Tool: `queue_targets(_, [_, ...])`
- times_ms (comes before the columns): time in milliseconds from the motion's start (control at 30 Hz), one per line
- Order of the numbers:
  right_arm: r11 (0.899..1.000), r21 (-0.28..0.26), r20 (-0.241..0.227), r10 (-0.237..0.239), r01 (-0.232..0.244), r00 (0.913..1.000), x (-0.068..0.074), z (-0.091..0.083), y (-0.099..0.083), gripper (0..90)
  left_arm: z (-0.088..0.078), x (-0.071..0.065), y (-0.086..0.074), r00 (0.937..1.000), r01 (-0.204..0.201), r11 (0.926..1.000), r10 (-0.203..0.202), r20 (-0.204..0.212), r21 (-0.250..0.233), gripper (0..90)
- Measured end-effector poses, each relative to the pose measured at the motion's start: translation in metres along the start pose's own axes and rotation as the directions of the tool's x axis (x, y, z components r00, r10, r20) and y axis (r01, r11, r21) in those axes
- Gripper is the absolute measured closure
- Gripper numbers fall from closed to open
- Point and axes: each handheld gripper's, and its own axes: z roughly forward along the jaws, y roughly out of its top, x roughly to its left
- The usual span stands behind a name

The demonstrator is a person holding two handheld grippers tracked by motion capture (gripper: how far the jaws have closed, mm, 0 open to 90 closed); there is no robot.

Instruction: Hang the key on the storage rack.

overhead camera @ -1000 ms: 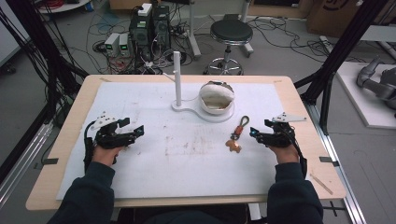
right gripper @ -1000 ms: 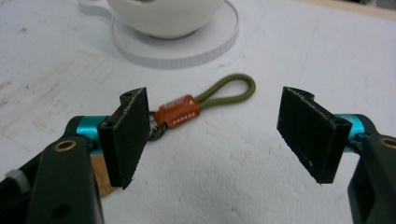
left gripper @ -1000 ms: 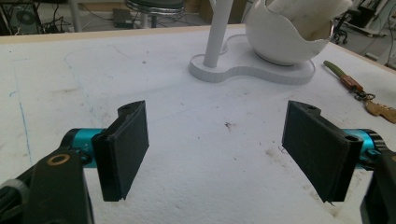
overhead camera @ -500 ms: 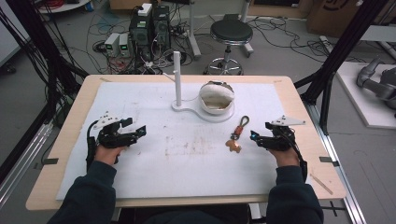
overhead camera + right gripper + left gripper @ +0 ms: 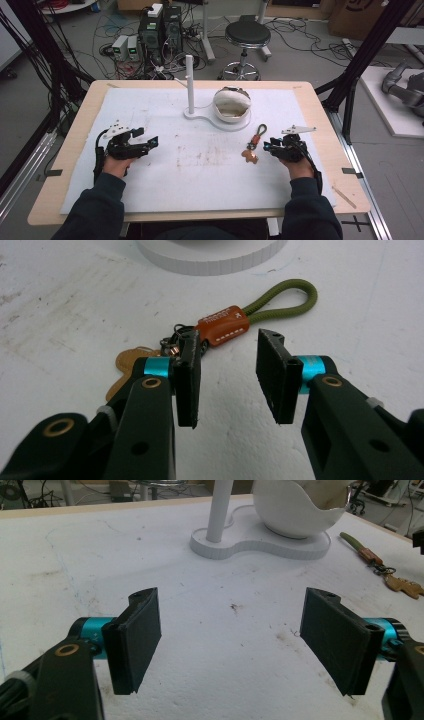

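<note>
A keychain (image 5: pixel 255 142) lies on the white mat, right of centre. It has an olive cord loop (image 5: pixel 285 300), an orange leather tag (image 5: pixel 222 326), a metal ring and a brass key (image 5: pixel 127 362). My right gripper (image 5: pixel 267 146) sits low just right of it, pointing left. Its jaws are partly open with nothing between them, and in the right gripper view (image 5: pixel 227 375) the tag lies just beyond the tips. My left gripper (image 5: pixel 152 142) rests at the mat's left, jaws wide open over bare mat (image 5: pixel 232 630). The keychain (image 5: pixel 380 565) shows far right in that view.
A white stand (image 5: pixel 200 114) with an upright post (image 5: pixel 189 82) and a white bowl (image 5: pixel 231 104) sits at the back centre of the mat, just behind the keychain. The wooden table edge (image 5: pixel 345 165) runs close to the right hand. Cables and a stool lie beyond the table.
My right gripper has slid a little left, closer to the keychain. The left gripper has barely shifted.
</note>
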Motion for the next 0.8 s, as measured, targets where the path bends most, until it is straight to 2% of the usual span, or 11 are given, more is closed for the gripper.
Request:
queue_targets(133, [0.999, 0.022, 0.001, 0.044, -0.044, 0.9990, 0.009, 0.013, 0.005, 61.1, 0.000, -0.002, -0.001, 1.0000, -0.001, 1.0000, 0.002, -0.005, 0.002, 25.2])
queue_targets(233, [0.999, 0.027, 0.006, 0.046, -0.046, 0.9989, 0.012, 0.020, 0.007, 60.0, 0.002, -0.004, -0.001, 1.0000, -0.007, 1.0000, 0.007, -0.005, 0.005, 25.5])
queue_targets(300, [0.997, 0.050, 0.039, 0.059, -0.061, 0.9975, 0.014, 0.030, 0.010, 56.6, 0.004, -0.005, -0.001, 1.0000, -0.005, 1.0000, 0.005, -0.008, 0.008, 25.6])
queue_targets(333, [0.992, 0.056, 0.058, 0.111, -0.114, 0.9922, 0.011, 0.039, 0.012, 50.3, 0.005, -0.004, -0.002, 0.9999, -0.009, 0.9999, 0.009, -0.008, 0.012, 25.7])
queue_targets(367, [0.992, 0.056, 0.058, 0.111, -0.114, 0.9922, 0.011, 0.039, 0.012, 50.3, 0.005, -0.004, -0.002, 0.9999, -0.009, 0.9999, 0.009, -0.008, 0.012, 25.7])
queue_targets(400, [0.989, 0.025, 0.043, 0.148, -0.149, 0.9881, 0.007, 0.046, 0.014, 41.0, 0.005, -0.005, -0.002, 0.9999, -0.008, 0.9999, 0.008, -0.008, 0.011, 25.7])
queue_targets(500, [0.986, 0.009, 0.047, 0.166, -0.167, 0.9850, 0.007, 0.054, 0.015, 37.7, 0.005, -0.004, -0.002, 0.9999, -0.007, 0.9999, 0.007, -0.008, 0.013, 25.7])
queue_targets(600, [0.992, 0.053, 0.104, 0.105, -0.111, 0.9890, 0.012, 0.064, 0.017, 38.4, 0.005, -0.003, -0.002, 1.0000, 0.002, 0.9999, -0.002, -0.007, 0.011, 25.7])
queue_targets(700, [0.996, 0.085, 0.136, 0.027, -0.039, 0.9903, 0.015, 0.065, 0.020, 50.5, 0.005, -0.003, -0.002, 1.0000, -0.003, 0.9999, 0.003, -0.007, 0.017, 25.7])
queue_targets(733, [0.996, 0.093, 0.114, -0.014, 0.003, 0.9934, 0.014, 0.064, 0.021, 59.4, 0.005, -0.004, -0.002, 1.0000, -0.007, 0.9998, 0.007, -0.003, 0.020, 25.7])
queue_targets(800, [0.995, 0.097, 0.099, -0.030, 0.020, 0.9946, 0.015, 0.063, 0.021, 61.5, 0.006, -0.004, -0.002, 1.0000, -0.009, 0.9998, 0.009, -0.004, 0.020, 25.7])
